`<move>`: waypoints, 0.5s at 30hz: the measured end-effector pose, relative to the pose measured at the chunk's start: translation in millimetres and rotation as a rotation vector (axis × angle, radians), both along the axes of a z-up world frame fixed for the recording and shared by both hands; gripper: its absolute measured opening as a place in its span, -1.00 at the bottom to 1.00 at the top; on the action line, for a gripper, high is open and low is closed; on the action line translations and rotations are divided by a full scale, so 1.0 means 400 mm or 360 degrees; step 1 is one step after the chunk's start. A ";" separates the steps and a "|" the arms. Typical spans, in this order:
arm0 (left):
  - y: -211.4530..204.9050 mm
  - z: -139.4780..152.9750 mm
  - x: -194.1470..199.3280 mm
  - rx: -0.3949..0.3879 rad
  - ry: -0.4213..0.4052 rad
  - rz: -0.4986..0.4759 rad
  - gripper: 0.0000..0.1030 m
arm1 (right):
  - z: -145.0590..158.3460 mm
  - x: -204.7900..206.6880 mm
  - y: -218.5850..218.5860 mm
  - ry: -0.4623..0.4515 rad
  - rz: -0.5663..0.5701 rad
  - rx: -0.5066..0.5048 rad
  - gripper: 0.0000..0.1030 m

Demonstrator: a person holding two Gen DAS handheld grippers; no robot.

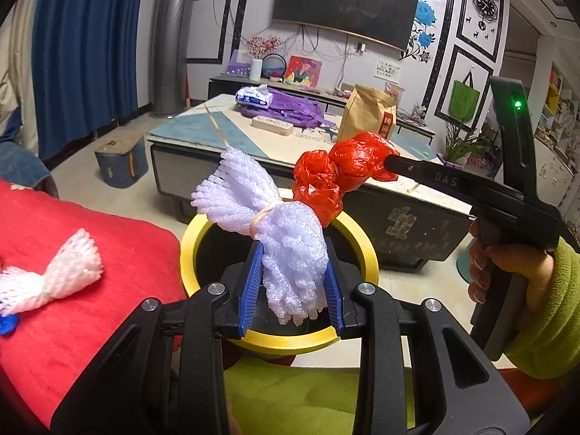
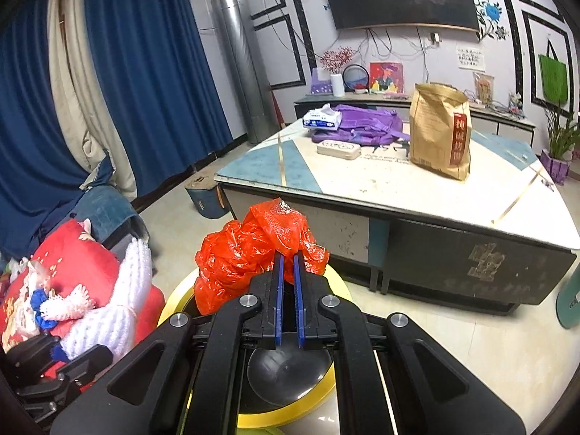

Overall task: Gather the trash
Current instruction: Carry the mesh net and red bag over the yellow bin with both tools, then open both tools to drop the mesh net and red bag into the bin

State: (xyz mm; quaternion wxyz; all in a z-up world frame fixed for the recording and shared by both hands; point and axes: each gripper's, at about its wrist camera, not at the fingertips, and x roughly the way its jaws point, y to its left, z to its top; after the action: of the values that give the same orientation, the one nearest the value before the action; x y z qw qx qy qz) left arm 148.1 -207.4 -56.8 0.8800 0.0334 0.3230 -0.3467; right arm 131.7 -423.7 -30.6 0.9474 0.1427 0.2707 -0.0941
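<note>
My left gripper (image 1: 293, 250) is shut on a white foam net bundle (image 1: 282, 232) tied with a rubber band. It holds the bundle just over a black bin with a yellow rim (image 1: 188, 239). From the right, my right gripper (image 1: 391, 163) comes in shut on a crumpled red plastic bag (image 1: 337, 177), which hangs above the bin's far rim and touches the foam bundle. In the right wrist view the blue pads of the right gripper (image 2: 288, 257) pinch the red bag (image 2: 239, 261) over the bin (image 2: 174, 308), with the foam bundle (image 2: 119, 311) at the left.
A second foam net bundle (image 1: 58, 275) lies on the red cloth (image 1: 108, 253) left of the bin. Beyond the bin stands a low table (image 1: 224, 134) with a brown paper bag (image 1: 366, 112), a purple backpack (image 1: 286, 108) and a tissue pack (image 1: 253, 96). A blue box (image 1: 121, 163) sits on the floor.
</note>
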 end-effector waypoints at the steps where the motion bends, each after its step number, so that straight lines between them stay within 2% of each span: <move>1: -0.003 -0.003 0.002 0.0000 0.0006 -0.0002 -0.53 | 0.001 0.003 -0.002 0.0006 -0.0001 0.0008 -0.88; 3: -0.012 -0.010 0.010 0.0001 0.0017 -0.0005 -0.53 | -0.006 0.007 -0.007 0.0020 -0.0002 0.0027 -0.88; 5: -0.020 -0.018 0.021 0.0000 0.0027 -0.0007 -0.47 | -0.012 0.011 -0.008 0.0037 0.0007 0.0053 -0.78; 6: -0.025 -0.019 0.023 0.0001 0.0029 -0.0005 -0.42 | -0.013 0.014 -0.010 0.0044 0.0009 0.0062 -0.65; 7: -0.027 -0.021 0.026 0.0000 0.0033 -0.0003 -0.31 | -0.015 0.015 -0.009 0.0050 0.0013 0.0069 -0.52; 11: -0.017 -0.030 0.032 -0.0017 0.0046 0.0033 0.18 | -0.020 0.020 -0.007 0.0049 0.0019 0.0089 -0.27; 12: -0.013 -0.030 0.034 -0.0019 0.0048 0.0043 0.24 | -0.021 0.018 -0.007 0.0045 0.0019 0.0098 -0.21; 14: -0.002 -0.029 0.035 -0.0022 0.0049 0.0072 0.45 | -0.021 0.021 -0.005 0.0045 0.0025 0.0100 -0.19; 15: 0.005 -0.027 0.035 -0.0034 0.0052 0.0087 0.49 | -0.020 0.021 -0.006 0.0047 0.0032 0.0100 -0.17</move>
State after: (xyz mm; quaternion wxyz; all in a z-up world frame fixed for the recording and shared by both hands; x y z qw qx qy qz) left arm 162.0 -205.6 -67.5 0.8841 0.0096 0.3343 -0.3265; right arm 140.1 -426.2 -38.6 0.9393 0.1681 0.2888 -0.0782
